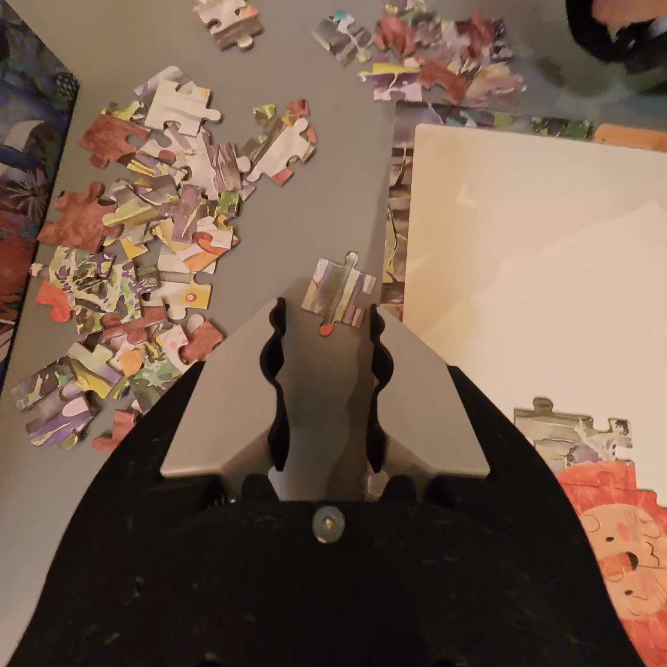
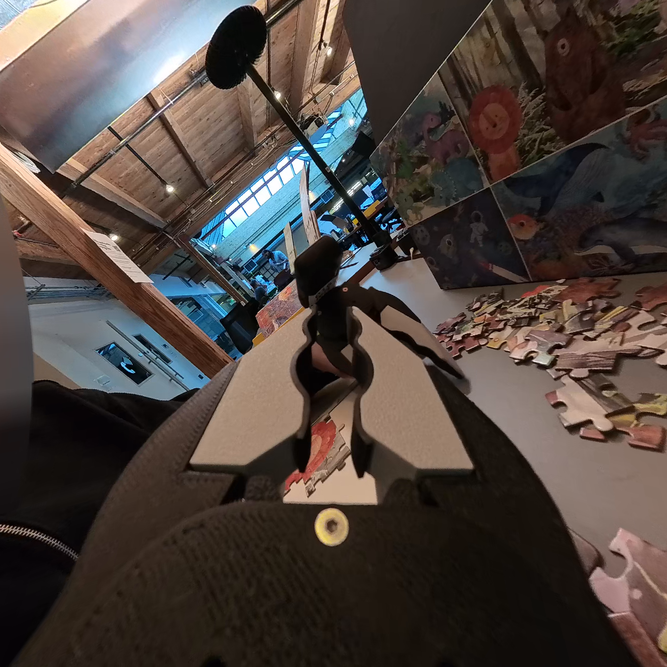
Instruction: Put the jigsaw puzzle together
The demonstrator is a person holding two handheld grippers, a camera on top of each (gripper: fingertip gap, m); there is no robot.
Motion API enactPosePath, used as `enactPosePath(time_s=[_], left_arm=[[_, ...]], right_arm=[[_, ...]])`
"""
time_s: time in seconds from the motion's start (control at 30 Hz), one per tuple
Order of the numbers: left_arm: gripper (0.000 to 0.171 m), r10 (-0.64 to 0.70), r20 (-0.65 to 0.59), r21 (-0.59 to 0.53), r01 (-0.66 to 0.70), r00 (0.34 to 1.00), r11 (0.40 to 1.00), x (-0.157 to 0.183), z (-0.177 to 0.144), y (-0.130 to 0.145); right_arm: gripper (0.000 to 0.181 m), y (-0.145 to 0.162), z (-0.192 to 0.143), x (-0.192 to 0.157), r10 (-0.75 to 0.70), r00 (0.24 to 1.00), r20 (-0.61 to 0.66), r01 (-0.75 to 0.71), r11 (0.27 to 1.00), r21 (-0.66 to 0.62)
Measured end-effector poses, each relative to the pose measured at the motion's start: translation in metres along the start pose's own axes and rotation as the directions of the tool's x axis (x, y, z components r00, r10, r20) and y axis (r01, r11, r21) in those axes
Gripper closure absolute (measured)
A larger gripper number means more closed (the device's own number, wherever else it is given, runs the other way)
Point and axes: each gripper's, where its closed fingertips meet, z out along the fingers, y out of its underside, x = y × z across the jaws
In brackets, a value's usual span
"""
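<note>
My left gripper point(image 1: 327, 310) stood half open and empty, the loose piece point(image 1: 337, 294) lying flat just beyond its tips; thin, stiff and light, I judged, best pinched by opposite edges

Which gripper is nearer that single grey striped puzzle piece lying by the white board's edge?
Left. The left gripper is open right at the loose piece, its fingertips on either side of its near end. The right gripper is raised, farther off, pointing away over the table.
</note>
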Motion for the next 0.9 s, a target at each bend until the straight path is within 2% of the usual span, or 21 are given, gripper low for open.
enactPosePath(time_s=[0.1, 0.27, 0.3, 0.33, 0.37, 0.43, 0.57, 0.67, 0.83, 0.9], left_arm=[[0.139, -0.003, -0.030, -0.009, 0.003, 1.000, 1.000, 0.003, 0.001, 0.000], [0.139, 0.010, -0.023, -0.013, -0.010, 1.000, 1.000, 0.003, -0.001, 0.001], [0.144, 0.014, -0.013, -0.007, -0.014, 1.000, 1.000, 0.001, -0.002, 0.000], [0.170, 0.024, -0.002, 0.017, -0.024, 1.000, 1.000, 0.000, -0.005, -0.003], [0.171, 0.032, 0.012, 0.057, -0.033, 0.999, 0.998, -0.001, -0.009, -0.008], [0.161, 0.014, -0.001, 0.088, -0.014, 1.000, 0.996, 0.000, -0.017, -0.015], [0.155, 0.020, 0.054, 0.090, -0.025, 0.998, 0.996, -0.010, -0.020, -0.016], [0.137, 0.039, 0.094, 0.057, -0.045, 0.995, 0.997, -0.021, -0.014, -0.017], [0.123, 0.097, 0.084, -0.116, -0.087, 0.992, 0.989, -0.040, 0.006, -0.012], [0.118, 0.096, 0.077, -0.151, -0.083, 0.992, 0.985, -0.044, 0.008, -0.011]], right_arm=[[0.168, 0.000, 0.000, -0.001, -0.001, 1.000, 0.004, 0.001, 1.000, 0.001], [0.167, 0.000, 0.001, -0.002, -0.003, 1.000, 0.003, 0.003, 1.000, -0.005], [0.167, 0.001, 0.001, -0.001, -0.001, 1.000, 0.002, 0.001, 1.000, -0.009], [0.166, 0.003, 0.002, 0.000, 0.001, 1.000, -0.001, -0.001, 1.000, -0.017], [0.165, 0.005, 0.003, 0.001, 0.004, 1.000, -0.005, -0.004, 1.000, -0.027], [0.164, 0.010, 0.005, 0.004, 0.006, 1.000, -0.019, -0.007, 0.999, -0.051], [0.164, 0.015, 0.008, 0.006, 0.014, 1.000, -0.020, -0.015, 0.998, -0.067], [0.163, 0.013, 0.008, 0.006, 0.011, 1.000, -0.021, -0.012, 0.998, -0.059], [0.164, 0.011, 0.006, 0.008, 0.013, 1.000, -0.025, -0.014, 0.999, -0.052], [0.164, 0.010, 0.005, 0.007, 0.014, 1.000, -0.022, -0.015, 0.999, -0.047]])
